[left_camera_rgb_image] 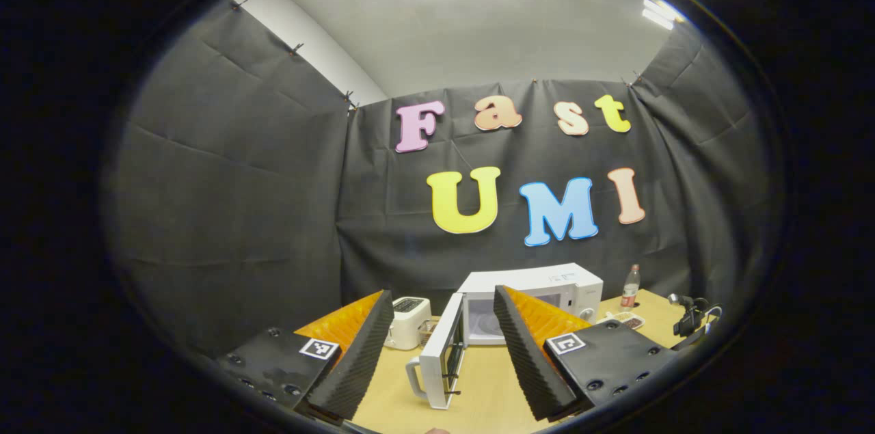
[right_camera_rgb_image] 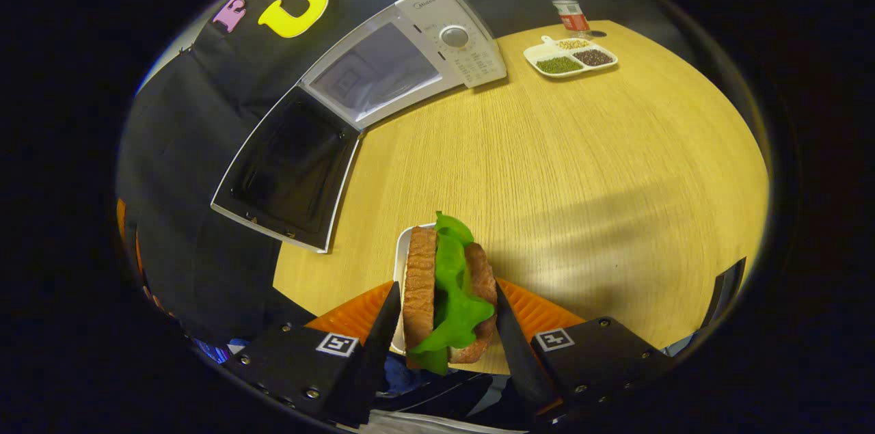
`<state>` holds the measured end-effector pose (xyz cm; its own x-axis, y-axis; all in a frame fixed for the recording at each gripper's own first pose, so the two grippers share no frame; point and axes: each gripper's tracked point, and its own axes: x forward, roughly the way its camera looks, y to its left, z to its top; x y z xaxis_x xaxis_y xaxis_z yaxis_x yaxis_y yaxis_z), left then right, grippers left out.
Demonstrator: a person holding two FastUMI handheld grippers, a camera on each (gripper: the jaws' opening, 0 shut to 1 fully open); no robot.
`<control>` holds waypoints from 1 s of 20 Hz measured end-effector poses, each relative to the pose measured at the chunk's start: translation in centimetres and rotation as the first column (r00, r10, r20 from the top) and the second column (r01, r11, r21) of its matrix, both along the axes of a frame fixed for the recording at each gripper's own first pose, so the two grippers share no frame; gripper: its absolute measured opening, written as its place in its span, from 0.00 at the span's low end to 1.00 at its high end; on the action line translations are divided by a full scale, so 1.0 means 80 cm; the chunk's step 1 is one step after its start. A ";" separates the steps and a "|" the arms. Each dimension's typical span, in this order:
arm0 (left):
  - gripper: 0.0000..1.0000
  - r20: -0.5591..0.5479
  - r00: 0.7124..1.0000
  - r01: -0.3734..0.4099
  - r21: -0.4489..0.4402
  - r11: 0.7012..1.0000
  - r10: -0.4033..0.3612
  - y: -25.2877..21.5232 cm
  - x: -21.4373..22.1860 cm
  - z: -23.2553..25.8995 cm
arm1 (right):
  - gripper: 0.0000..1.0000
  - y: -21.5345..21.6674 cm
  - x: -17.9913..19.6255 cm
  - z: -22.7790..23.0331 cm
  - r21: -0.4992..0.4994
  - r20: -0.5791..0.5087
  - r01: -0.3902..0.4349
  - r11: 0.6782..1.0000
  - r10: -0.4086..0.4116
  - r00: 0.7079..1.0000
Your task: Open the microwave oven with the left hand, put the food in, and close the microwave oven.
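White and boxy, one microwave oven point(left_camera_rgb_image: 540, 287) stands at the back of the pale wooden bench point(right_camera_rgb_image: 581, 160), its door point(left_camera_rgb_image: 441, 352) swung fully open. In the right gripper view the same oven point(right_camera_rgb_image: 410, 51) shows a single round dial and a small brand mark above it, too small to read; the open door point(right_camera_rgb_image: 287, 171) juts out over the bench edge.

One sandwich point(right_camera_rgb_image: 448, 294), two toasted bread slices with green lettuce between them, sits upright between the fingers of the right gripper point(right_camera_rgb_image: 444, 331). Both fingers press against the bread, one on each side, so the sandwich is clamped. Behind it lies the rim of one white plate point(right_camera_rgb_image: 400, 263), near the front edge of the bench and well apart from the oven.

The left gripper point(left_camera_rgb_image: 444, 352) is spread wide with nothing between its fingers, pointing toward the open oven from a distance. Each gripper carries square black-and-white marker tags on its body.

Beyond the oven there is one white toaster point(left_camera_rgb_image: 409, 321) just to its left, one plastic bottle point(right_camera_rgb_image: 566, 7) with a red label whose writing cannot be made out, and one white divided dish point(right_camera_rgb_image: 571, 57) with three compartments of grains or beans, near the bottle. A dark clamp-like object point(left_camera_rgb_image: 690, 318) sits at the far right bench edge.
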<state>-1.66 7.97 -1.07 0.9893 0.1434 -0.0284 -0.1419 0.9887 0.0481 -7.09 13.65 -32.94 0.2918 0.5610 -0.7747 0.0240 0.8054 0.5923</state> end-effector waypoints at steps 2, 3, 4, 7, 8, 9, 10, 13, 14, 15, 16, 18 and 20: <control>0.99 -0.002 1.000 -0.008 0.005 1.000 0.008 0.000 -0.002 -0.001 | 0.58 0.002 0.001 0.001 0.025 -0.021 0.001 1.000 0.000 1.000; 0.99 0.002 1.000 -0.010 0.005 1.000 0.010 0.001 -0.003 0.001 | 0.43 0.003 0.001 0.001 0.022 -0.020 0.000 1.000 0.001 1.000; 0.99 0.007 1.000 -0.011 0.002 1.000 0.011 0.001 -0.003 0.002 | 0.41 0.003 -0.004 0.010 0.015 -0.009 -0.026 1.000 0.026 1.000; 0.99 0.019 1.000 -0.015 -0.005 1.000 0.015 0.008 0.000 0.007 | 0.41 0.001 -0.001 0.027 -0.009 0.037 -0.048 0.999 0.048 0.998; 0.89 0.022 1.000 -0.017 -0.003 1.000 0.017 0.012 0.004 0.006 | 0.41 0.002 0.003 0.035 -0.006 0.051 -0.043 0.999 0.043 0.998; 0.94 0.025 1.000 -0.017 0.000 1.000 0.017 0.015 0.006 0.007 | 0.41 0.003 0.009 0.044 -0.002 0.066 -0.033 0.999 0.033 0.997; 0.94 0.030 0.999 -0.014 -0.001 1.000 0.014 0.017 0.011 0.007 | 0.41 0.004 0.016 0.053 0.002 0.078 -0.022 1.000 0.022 0.997; 0.94 0.044 0.999 0.008 -0.026 1.000 -0.006 0.023 0.031 0.004 | 0.41 0.017 0.040 0.082 0.043 0.098 0.017 0.999 -0.021 0.995; 0.99 0.043 0.999 0.016 -0.037 0.999 -0.014 0.025 0.039 0.000 | 0.41 0.021 0.051 0.089 0.042 0.115 0.028 0.999 -0.032 0.993; 0.99 0.043 0.999 0.019 -0.045 0.999 -0.017 0.031 0.046 -0.001 | 0.41 0.027 0.062 0.095 0.036 0.137 0.035 0.999 -0.039 0.990; 0.94 0.046 0.999 0.024 -0.049 0.999 -0.022 0.037 0.052 -0.004 | 0.41 0.033 0.073 0.100 0.028 0.162 0.039 0.999 -0.043 0.986; 0.89 0.047 0.999 0.028 -0.047 0.998 -0.026 0.052 0.063 -0.006 | 0.41 0.048 0.096 0.111 0.020 0.203 0.051 0.998 -0.054 0.978; 0.99 0.047 0.999 0.028 -0.048 0.998 -0.026 0.069 0.076 -0.008 | 0.41 0.066 0.119 0.118 0.031 0.233 0.072 0.997 -0.077 0.969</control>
<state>4.45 13.47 -1.70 0.9932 0.1158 0.0110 -0.1158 0.9933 -0.0058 2.43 18.95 -23.48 0.5053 0.5473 -0.6672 -0.0581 0.7930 0.6065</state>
